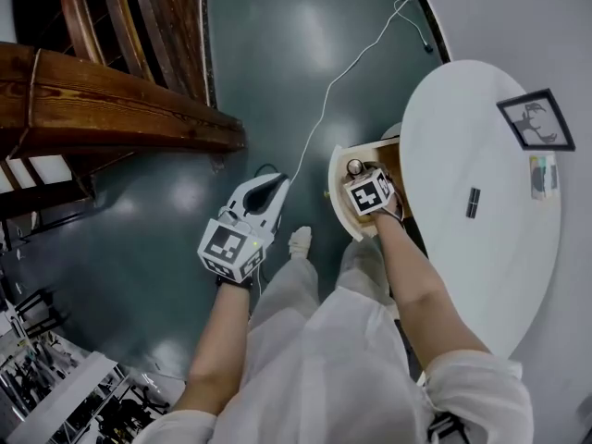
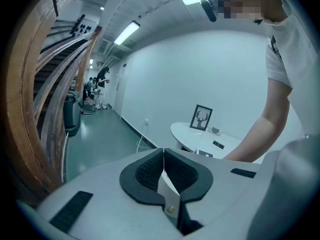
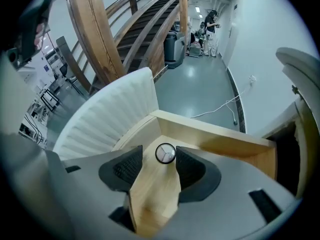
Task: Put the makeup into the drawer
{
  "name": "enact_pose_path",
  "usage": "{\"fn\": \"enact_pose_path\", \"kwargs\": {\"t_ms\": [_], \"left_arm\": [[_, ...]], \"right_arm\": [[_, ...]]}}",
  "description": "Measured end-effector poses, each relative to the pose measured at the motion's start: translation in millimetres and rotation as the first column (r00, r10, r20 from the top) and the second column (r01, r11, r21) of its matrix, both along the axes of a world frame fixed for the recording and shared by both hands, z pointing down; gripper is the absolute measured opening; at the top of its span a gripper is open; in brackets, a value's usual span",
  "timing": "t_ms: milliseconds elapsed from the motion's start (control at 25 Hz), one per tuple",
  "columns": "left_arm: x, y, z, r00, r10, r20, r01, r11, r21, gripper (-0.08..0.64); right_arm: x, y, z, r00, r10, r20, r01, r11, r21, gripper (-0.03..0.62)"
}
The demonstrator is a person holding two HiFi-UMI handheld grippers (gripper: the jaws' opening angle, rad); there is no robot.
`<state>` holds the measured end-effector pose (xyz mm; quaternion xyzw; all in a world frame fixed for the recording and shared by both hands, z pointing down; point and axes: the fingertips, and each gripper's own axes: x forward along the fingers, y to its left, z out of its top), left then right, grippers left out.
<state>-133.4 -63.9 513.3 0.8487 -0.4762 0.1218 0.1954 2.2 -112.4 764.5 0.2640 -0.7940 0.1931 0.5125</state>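
Note:
The drawer (image 1: 338,197) stands pulled out from under the round white table (image 1: 481,248), its curved ribbed white front (image 3: 110,114) toward me and its wooden floor (image 3: 150,194) showing. My right gripper (image 3: 159,158) reaches down into it, open. A small round makeup piece with a silver cap (image 3: 165,153) lies between the jaw tips, close against the right pad (image 3: 192,169), with a gap on its other side. In the head view the cap (image 1: 354,166) shows just past the right gripper (image 1: 361,176). My left gripper (image 1: 276,188) hangs over the floor left of the drawer, shut and empty (image 2: 163,156).
On the table lie a framed deer picture (image 1: 536,120), a small dark piece (image 1: 473,203) and another small item (image 1: 543,176). A wooden staircase (image 1: 111,100) rises at the left. A white cable (image 1: 324,109) runs across the green floor. A rack (image 1: 65,396) stands at the lower left.

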Motion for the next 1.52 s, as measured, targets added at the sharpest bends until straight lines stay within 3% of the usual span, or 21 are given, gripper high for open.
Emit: {"fn": "enact_pose_path", "kwargs": {"t_ms": [360,800,1160,1520], "left_arm": [[3.9,0.9,-29.3,0.999,0.023,-0.023,-0.022,0.998,0.053,0.018],[11.8,2.9,-65.6,0.996,0.06,-0.065,-0.053,0.993,0.106,0.017],[44.2,-4.1,-85.1,0.986,0.156,-0.063,-0.146,0.98,0.135,0.017],[89.6,-21.3,-85.8,0.966,0.255,-0.053,-0.246,0.96,0.131,0.017]], "right_arm": [[6.8,19.8,-45.8,0.997,0.077,0.025,-0.078,0.997,0.023,0.181],[20.2,35.0,-128.9,0.972,0.177,0.152,-0.195,0.975,0.111,0.16],[67.3,29.5,-195.7,0.928,0.284,0.243,-0.331,0.926,0.182,0.144],[151.9,20.4,-215.1,0.878,0.418,0.233,-0.465,0.859,0.213,0.144]]}}
